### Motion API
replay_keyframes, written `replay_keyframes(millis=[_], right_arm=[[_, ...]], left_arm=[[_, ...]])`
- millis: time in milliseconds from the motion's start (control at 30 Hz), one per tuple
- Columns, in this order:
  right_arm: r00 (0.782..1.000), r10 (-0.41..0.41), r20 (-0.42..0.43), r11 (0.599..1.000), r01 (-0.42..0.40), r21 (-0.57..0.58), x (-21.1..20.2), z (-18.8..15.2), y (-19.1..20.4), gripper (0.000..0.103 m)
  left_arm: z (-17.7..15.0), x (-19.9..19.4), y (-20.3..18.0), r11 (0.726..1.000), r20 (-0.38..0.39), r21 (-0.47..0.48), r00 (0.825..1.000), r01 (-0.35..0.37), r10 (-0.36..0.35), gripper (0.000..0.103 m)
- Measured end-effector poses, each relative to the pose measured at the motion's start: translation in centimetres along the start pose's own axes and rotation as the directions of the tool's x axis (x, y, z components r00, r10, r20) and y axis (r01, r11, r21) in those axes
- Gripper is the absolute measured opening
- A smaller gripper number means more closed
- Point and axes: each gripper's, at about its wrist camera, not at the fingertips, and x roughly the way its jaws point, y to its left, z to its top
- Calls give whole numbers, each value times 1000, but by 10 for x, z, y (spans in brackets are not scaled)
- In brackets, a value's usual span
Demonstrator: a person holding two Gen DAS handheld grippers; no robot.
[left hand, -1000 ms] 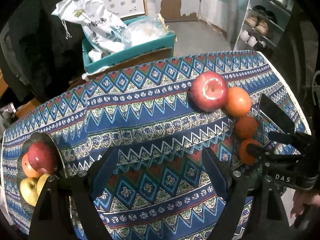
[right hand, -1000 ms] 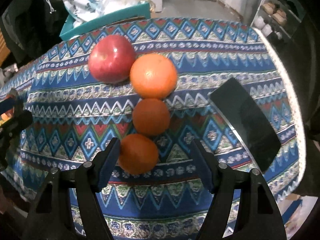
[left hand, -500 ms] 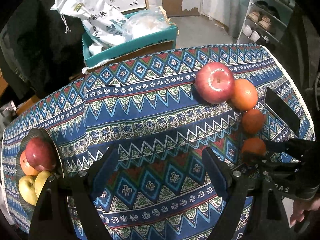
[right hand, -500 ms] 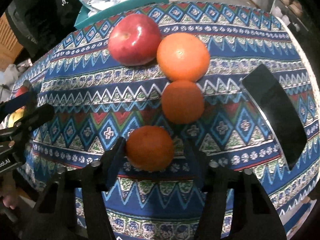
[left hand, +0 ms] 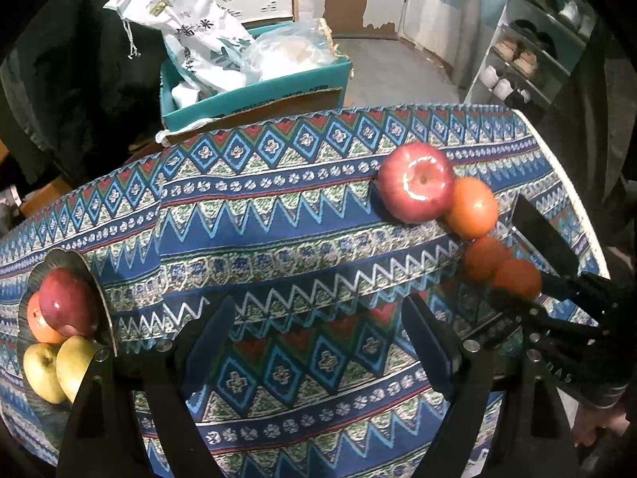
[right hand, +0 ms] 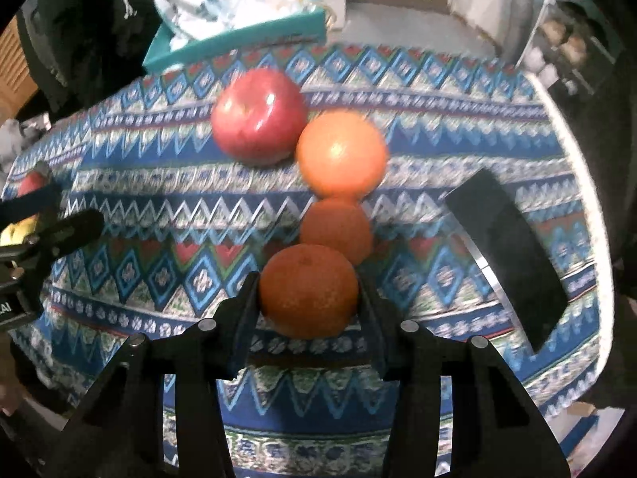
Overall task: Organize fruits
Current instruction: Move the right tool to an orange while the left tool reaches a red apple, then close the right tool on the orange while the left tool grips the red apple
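Observation:
Four fruits lie in a row on the patterned cloth: a red apple (right hand: 258, 115), a large orange (right hand: 342, 153), a smaller orange (right hand: 336, 229) and the nearest orange (right hand: 308, 290). My right gripper (right hand: 307, 283) is shut on the nearest orange, with a pad pressed to each side. The left wrist view shows the same grip from the side, the right gripper (left hand: 529, 290) around that orange (left hand: 517, 277). My left gripper (left hand: 320, 310) hangs open over bare cloth. At far left a dark plate (left hand: 63, 257) holds a red apple (left hand: 67, 302), an orange (left hand: 40, 324) and two yellow apples (left hand: 40, 370).
A flat black slab (right hand: 505, 251) lies on the cloth right of the oranges, near the table's right edge. Behind the table stands a teal box (left hand: 254, 95) stuffed with white bags. A shoe rack (left hand: 529, 55) is at the back right.
The right gripper's jaws stood wide around the nearest orange and have closed onto it. That orange now sits against the smaller orange behind it. The left gripper stays open and in place.

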Motion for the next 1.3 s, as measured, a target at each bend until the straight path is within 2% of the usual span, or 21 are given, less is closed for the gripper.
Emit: replay_keyframes(millis=[200,500,733,1000,1300], right_arm=[[998,-23,66,998,19,55,-17,18,-22,46],[994,-50,100,992,38,120,-17,38,-52,46],[991,-87,105,988,72,135,-11,46,-64,46],[990,-91,110,982,71,176,-6,54,-81,46],[991,-90,99,979,69,193,-5,50,-84,46]], left_arm=[[20,2,-8,999,10,-18,1000,28,-28,87],[52,19,-34,996,-4,3,996,86,-86,87],[70,46,-56,995,-39,29,995,98,-96,87],[84,69,-58,988,-58,-43,987,150,-152,87],[91,98,-62,984,-100,-91,982,151,-160,87]])
